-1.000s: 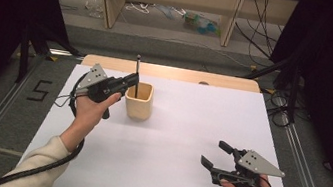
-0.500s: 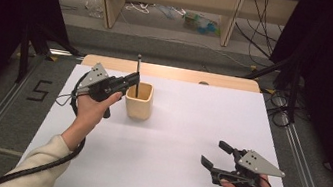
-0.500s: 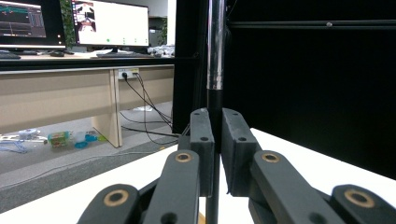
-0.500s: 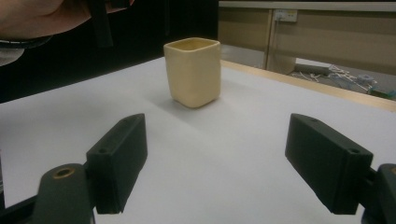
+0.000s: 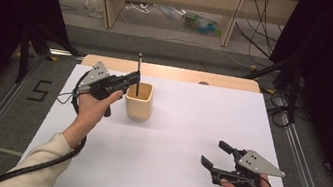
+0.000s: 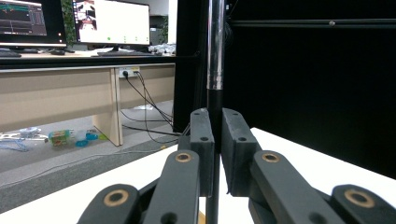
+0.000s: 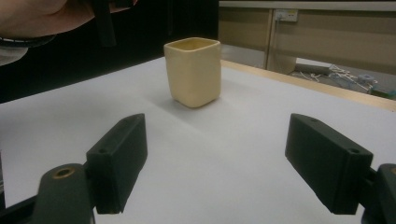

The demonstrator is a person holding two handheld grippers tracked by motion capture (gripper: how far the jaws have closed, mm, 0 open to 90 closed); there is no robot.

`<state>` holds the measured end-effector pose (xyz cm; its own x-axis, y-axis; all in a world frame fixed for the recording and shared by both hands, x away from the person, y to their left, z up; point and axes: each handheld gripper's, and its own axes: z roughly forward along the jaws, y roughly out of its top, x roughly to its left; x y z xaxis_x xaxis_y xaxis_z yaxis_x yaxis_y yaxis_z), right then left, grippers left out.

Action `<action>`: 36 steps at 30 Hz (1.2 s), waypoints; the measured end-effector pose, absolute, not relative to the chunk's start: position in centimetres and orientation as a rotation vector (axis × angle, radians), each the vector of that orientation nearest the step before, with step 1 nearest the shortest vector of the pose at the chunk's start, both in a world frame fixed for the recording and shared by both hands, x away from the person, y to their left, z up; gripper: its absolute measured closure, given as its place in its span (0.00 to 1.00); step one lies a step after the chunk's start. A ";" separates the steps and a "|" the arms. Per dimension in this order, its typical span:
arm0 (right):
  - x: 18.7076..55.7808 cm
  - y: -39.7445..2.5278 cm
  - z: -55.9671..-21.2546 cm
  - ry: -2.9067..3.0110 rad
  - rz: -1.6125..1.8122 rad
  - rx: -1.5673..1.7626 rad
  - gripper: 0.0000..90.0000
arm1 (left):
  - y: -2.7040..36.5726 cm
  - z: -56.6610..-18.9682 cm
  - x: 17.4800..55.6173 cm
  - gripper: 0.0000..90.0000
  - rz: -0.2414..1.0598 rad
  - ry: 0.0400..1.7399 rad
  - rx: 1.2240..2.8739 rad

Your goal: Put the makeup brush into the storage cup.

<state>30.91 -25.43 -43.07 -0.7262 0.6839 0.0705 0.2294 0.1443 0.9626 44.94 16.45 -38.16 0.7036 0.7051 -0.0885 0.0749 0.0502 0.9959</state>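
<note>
A pale yellow square cup stands on the white table, left of middle toward the back. My left gripper is just left of the cup, shut on a thin black rod with a metal upper part, which it holds upright. Seen from above, the rod's lower end lies over the cup's mouth; whether it reaches inside I cannot tell. The left gripper view has the rod pinched between the two pads. My right gripper rests open near the front right, and from it the cup is straight ahead, well beyond the jaws.
The table's wooden back edge runs behind the cup. Metal rails flank the table on both sides. Shelving legs, cables and small clutter lie on the floor beyond. The hand that holds the left gripper is at the upper left of the right gripper view.
</note>
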 end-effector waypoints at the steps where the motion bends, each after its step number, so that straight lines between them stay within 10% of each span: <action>1: 30.9 -25.4 -43.1 2.042 1.611 0.875 0.25 | 16.4 -38.2 45.0 0.93 0.541 0.685 1.461; 36: 30.9 -25.4 -43.1 2.042 1.612 0.873 0.25 | 16.4 -38.9 46.4 0.93 0.555 0.713 1.479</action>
